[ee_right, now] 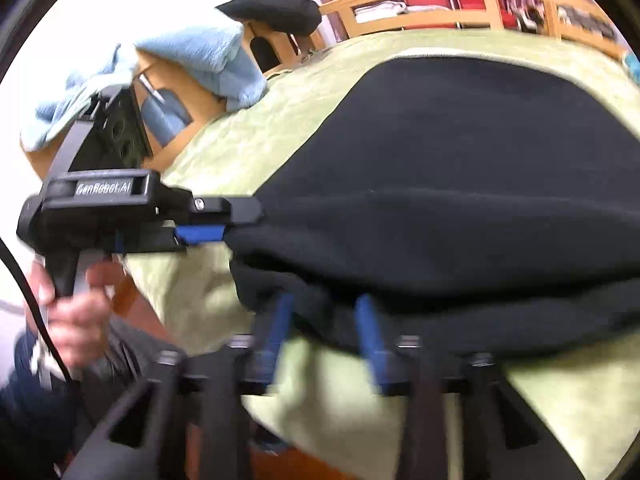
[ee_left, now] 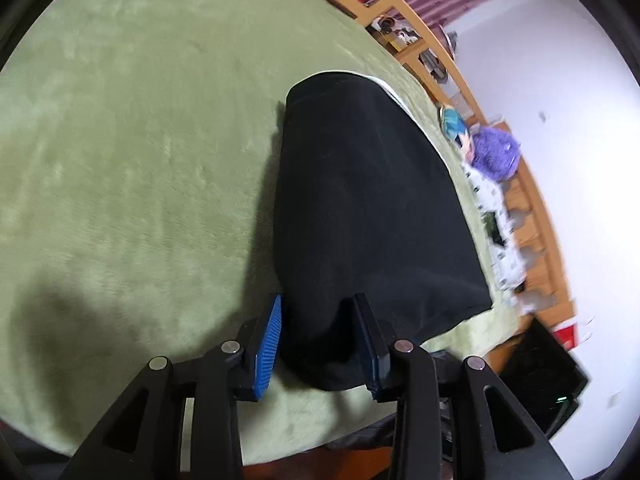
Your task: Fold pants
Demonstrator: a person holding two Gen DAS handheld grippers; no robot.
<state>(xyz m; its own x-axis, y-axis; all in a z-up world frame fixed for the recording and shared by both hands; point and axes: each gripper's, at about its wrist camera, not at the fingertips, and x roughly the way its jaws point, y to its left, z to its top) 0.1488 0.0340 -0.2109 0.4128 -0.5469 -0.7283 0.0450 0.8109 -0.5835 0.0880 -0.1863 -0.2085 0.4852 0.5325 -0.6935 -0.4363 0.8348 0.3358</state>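
The black pants (ee_left: 368,200) lie stretched over a green blanket (ee_left: 132,152), also seen in the right wrist view (ee_right: 460,160). My left gripper (ee_left: 318,320) is shut on the near end of the pants, with the cloth bunched between its blue pads. It shows from the side in the right wrist view (ee_right: 224,228), clamping the pants' left corner. My right gripper (ee_right: 324,312) is shut on the near edge of the pants, and the cloth sags over its blue pads. The near edge is lifted off the blanket (ee_right: 248,136).
A wooden bed rail (ee_left: 436,48) runs along the far side with clutter and a purple item (ee_left: 496,152) on it. A light blue towel (ee_right: 208,60) and a dark garment (ee_right: 276,8) lie over wooden furniture at the left. A person's hand (ee_right: 76,312) holds the left gripper's handle.
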